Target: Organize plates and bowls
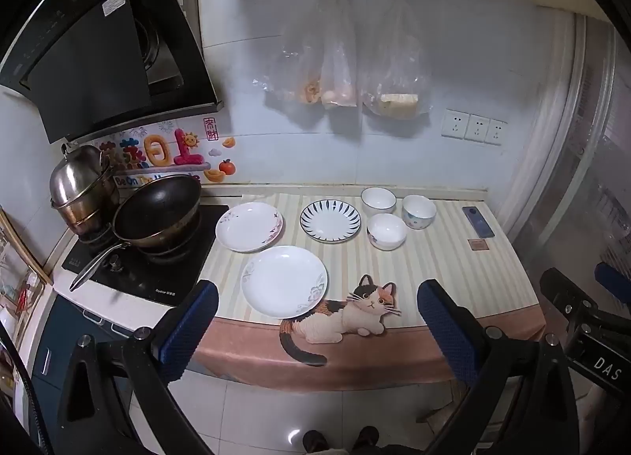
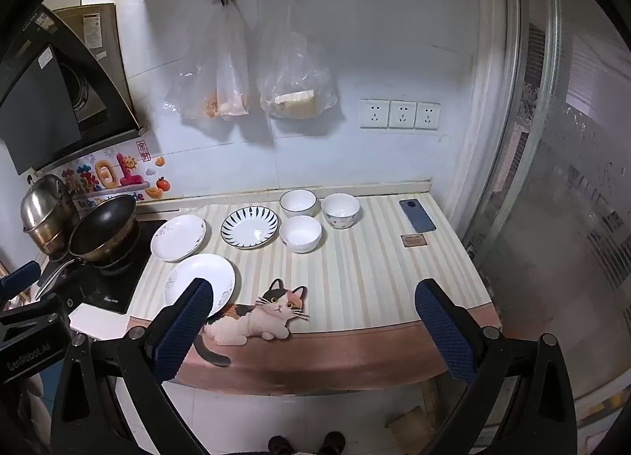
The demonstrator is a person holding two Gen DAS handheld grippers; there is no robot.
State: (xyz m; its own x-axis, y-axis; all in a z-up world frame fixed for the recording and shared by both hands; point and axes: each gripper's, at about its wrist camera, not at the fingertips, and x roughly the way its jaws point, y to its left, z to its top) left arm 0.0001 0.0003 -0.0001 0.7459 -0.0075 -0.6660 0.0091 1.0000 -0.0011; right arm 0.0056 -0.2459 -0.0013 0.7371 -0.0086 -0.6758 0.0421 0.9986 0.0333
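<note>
Three plates (image 1: 284, 281) lie left of three bowls (image 1: 386, 231) on the counter (image 1: 453, 269).

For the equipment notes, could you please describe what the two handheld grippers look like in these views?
Both look alike: the left gripper and right gripper each have a black frame with silver bolts and two fingers faced with dark blue textured pads. White lettering marks the black bodies: "DAS" on the right one, seen from the left camera, and "GenRobot.AI" on the left one, seen from the right camera.

Black hand-held gripper (image 1: 317, 327), blue textured pads (image 1: 189, 330), silver screws
</note>
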